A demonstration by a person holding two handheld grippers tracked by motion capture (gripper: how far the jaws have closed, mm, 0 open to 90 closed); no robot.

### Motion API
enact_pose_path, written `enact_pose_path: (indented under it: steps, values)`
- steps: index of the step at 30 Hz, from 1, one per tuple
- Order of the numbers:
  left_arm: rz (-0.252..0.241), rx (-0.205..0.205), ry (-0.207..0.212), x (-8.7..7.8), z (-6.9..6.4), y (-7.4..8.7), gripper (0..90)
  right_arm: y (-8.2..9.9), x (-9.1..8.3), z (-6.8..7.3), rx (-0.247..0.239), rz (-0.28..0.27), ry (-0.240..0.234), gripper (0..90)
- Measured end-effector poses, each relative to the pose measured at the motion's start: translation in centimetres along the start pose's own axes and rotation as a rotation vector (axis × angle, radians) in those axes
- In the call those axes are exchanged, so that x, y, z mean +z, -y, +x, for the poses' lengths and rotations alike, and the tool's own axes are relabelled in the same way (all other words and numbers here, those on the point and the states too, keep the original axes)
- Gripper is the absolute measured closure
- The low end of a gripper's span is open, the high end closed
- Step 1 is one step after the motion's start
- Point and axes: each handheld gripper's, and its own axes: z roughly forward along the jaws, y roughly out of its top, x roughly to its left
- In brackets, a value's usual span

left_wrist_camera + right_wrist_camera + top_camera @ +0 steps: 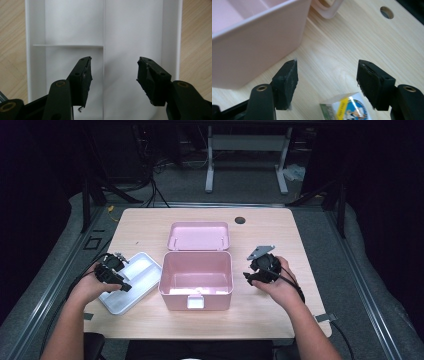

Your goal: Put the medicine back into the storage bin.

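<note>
Starting at the left of the high view, we see one white tray (141, 262) lying on the table (265, 227), just beside the pink box. The left gripper (123, 286) hangs over it, held in the person's left hand (90, 287). In the left gripper view we count three compartments in the white tray (135, 30): one long one on the right, and two on the left split by a thin cross wall. All three are bare. The left gripper (113, 75) has its two black jaws spread wide apart, nothing between them, with the tray's middle divider running below the gap.

At the centre stands one pink box (196, 296), its lid (198, 236) thrown back flat on the table behind it. A pale latch sits on its front wall.

To the right, the right gripper (248, 277) is held by the right hand (280, 287), near the box's right side and apart from it. In the right gripper view its two jaws also stand wide apart around bare wood; the right gripper (327, 75) grips nothing. One small printed packet (343, 108) with a yellow stripe lies on the table at the bottom edge, below and between the jaws; whether it touches them we cannot tell. The pink box (254, 47) fills the upper left, and one round hole (386, 12) in the tabletop shows at the far right.
</note>
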Motion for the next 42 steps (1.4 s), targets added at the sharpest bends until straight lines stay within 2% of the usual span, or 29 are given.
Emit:
enact_pose_path:
  steps: [4,5,7,9,13,15,17,19,28,30,31,33,35,39,40,42]
  values:
    - [-0.017,-0.011,0.011,-0.1,0.2,0.1,41.2,-0.9,0.7,-2.0,-0.058,0.106,-0.068,29.2]
    - [-0.021,-0.015,0.019,-0.1,0.2,0.1,40.5,-1.1,0.8,-2.3,-0.067,0.128,-0.064,28.7]
    - [-0.023,-0.029,0.029,-0.2,0.2,0.1,38.3,-1.3,1.2,-2.9,-0.096,0.185,-0.101,28.7]
    - [-0.026,-0.027,0.033,-0.2,0.3,0.2,38.2,-1.5,1.5,-3.2,-0.13,0.227,-0.119,28.7]
    - [-0.032,-0.024,0.039,-0.3,0.3,0.3,37.4,-1.3,2.7,-3.9,-0.197,0.336,-0.203,27.4]
    - [-0.035,-0.027,0.041,-0.4,0.3,0.4,37.3,-1.1,3.1,-4.1,-0.231,0.377,-0.205,27.2]
    - [-0.037,-0.029,0.039,-0.4,0.3,0.4,37.2,-0.8,3.4,-4.3,-0.236,0.405,-0.223,27.1]
    - [-0.035,-0.029,0.038,-0.4,0.3,0.5,37.2,-0.6,3.6,-4.6,-0.243,0.416,-0.23,27.2]
    - [-0.027,-0.033,0.035,-0.3,0.3,0.6,37.2,0.0,3.8,-5.7,-0.2,0.457,-0.267,33.5]
    - [-0.025,-0.034,0.035,-0.3,0.3,0.6,37.2,0.1,3.8,-5.9,-0.213,0.468,-0.265,34.1]
    - [-0.024,-0.034,0.035,-0.3,0.3,0.6,37.2,0.2,3.8,-5.9,-0.195,0.465,-0.279,34.5]
    - [-0.019,-0.031,0.039,-0.2,0.3,0.7,37.2,0.1,3.7,-6.1,-0.209,0.478,-0.27,35.4]
    - [-0.018,-0.033,0.04,-0.2,0.3,0.7,37.2,0.2,3.8,-6.1,-0.201,0.479,-0.285,36.1]
    - [-0.016,-0.034,0.039,-0.2,0.4,0.7,37.1,0.3,3.9,-6.0,-0.21,0.497,-0.3,39.9]
    - [-0.017,-0.034,0.04,-0.2,0.4,0.7,37.2,0.3,4.0,-6.1,-0.225,0.508,-0.295,40.8]
    - [-0.017,-0.036,0.04,-0.2,0.4,0.7,37.1,0.4,4.1,-6.1,-0.215,0.498,-0.301,43.0]
